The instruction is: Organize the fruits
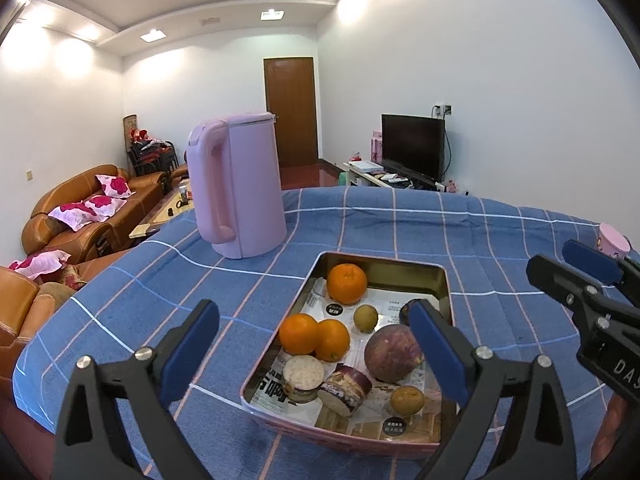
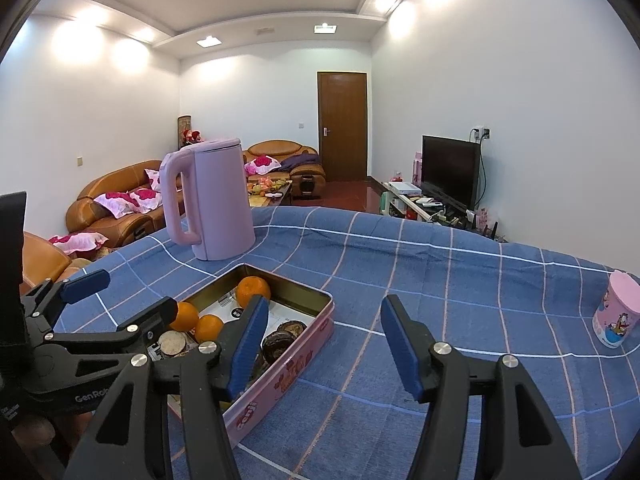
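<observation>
A pink rectangular tin (image 1: 400,270) lined with printed paper sits on the blue checked cloth. It holds three oranges (image 1: 347,283), a large purple fruit (image 1: 394,354), two small brownish fruits (image 1: 366,318) and cut white-fleshed pieces (image 1: 303,372). My left gripper (image 1: 316,344) hovers open above the tin's near half, its pads wide apart and touching nothing. My right gripper (image 2: 326,344) stands open just right of the tin (image 2: 280,376), over bare cloth, its left finger (image 2: 250,344) overlapping the tin's rim. Each gripper shows in the other's view: right gripper (image 1: 580,272), left gripper (image 2: 124,294).
A tall pink kettle (image 1: 240,188) stands on the cloth behind the tin to the left. A pink printed cup (image 2: 616,312) stands at the far right. Sofas, a low table and a TV stand lie beyond the table's far edge.
</observation>
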The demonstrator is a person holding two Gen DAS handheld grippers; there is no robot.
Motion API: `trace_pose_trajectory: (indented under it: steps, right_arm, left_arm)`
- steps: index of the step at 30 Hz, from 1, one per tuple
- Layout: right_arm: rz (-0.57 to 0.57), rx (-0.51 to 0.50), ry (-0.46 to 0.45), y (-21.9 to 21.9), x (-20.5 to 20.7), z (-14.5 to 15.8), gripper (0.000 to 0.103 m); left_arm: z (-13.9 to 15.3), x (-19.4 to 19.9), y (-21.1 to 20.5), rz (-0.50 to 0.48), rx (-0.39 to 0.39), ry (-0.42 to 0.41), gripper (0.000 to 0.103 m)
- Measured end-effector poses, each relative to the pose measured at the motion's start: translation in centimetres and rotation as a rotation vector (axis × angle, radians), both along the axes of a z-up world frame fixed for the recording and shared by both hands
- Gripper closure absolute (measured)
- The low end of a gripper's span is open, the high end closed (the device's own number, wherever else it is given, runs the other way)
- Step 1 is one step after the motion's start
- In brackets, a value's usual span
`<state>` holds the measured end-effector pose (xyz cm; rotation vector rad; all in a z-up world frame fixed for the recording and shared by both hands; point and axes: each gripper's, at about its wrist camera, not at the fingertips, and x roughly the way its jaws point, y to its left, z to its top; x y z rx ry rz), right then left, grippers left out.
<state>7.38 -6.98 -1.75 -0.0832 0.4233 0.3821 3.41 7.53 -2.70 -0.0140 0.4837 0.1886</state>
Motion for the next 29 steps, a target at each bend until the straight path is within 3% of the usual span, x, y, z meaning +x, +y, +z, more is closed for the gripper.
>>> trace_pose_trajectory:
  steps: [29]
  right_arm:
    - [-0.023,0.009,-0.001,-1.5,-0.5,-0.5,0.042]
  left_arm:
    - [0.0,-0.2,-0.9,-0.009,0.016,0.004,0.0]
